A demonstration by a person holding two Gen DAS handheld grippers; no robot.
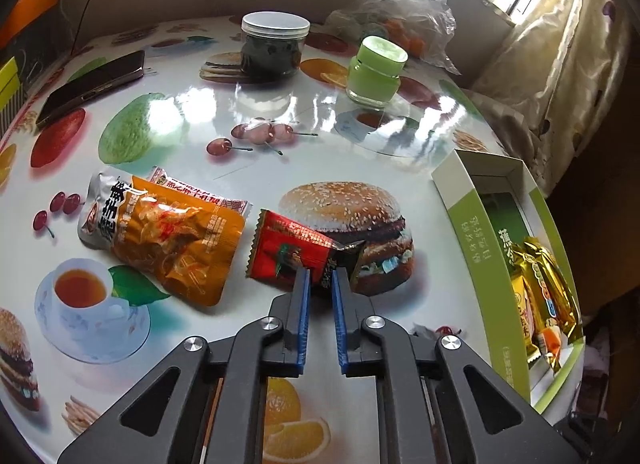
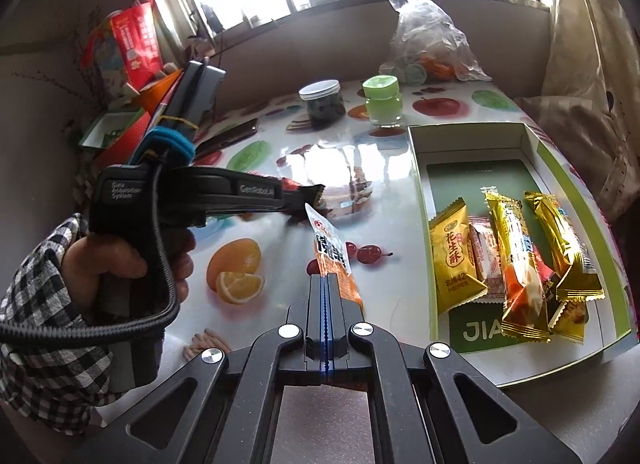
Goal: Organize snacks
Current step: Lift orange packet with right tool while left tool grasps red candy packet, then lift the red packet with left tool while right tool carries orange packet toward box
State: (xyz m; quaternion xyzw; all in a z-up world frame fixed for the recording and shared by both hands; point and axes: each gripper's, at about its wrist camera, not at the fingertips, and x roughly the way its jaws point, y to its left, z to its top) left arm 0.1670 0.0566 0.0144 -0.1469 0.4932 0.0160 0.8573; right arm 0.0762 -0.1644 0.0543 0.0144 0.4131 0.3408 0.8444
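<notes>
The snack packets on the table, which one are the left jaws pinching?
The red packet lying on the printed burger; the orange packet lies untouched beside it.

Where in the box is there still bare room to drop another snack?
The far half of the green box is bare floor, between its far wall and the gold packets. The near half is crowded with overlapping packets; only the corner printed with white letters shows floor.

Snack packets [image 1: 168,240] lie on the table [image 1: 192,120], left of the box [image 1: 460,200].
</notes>
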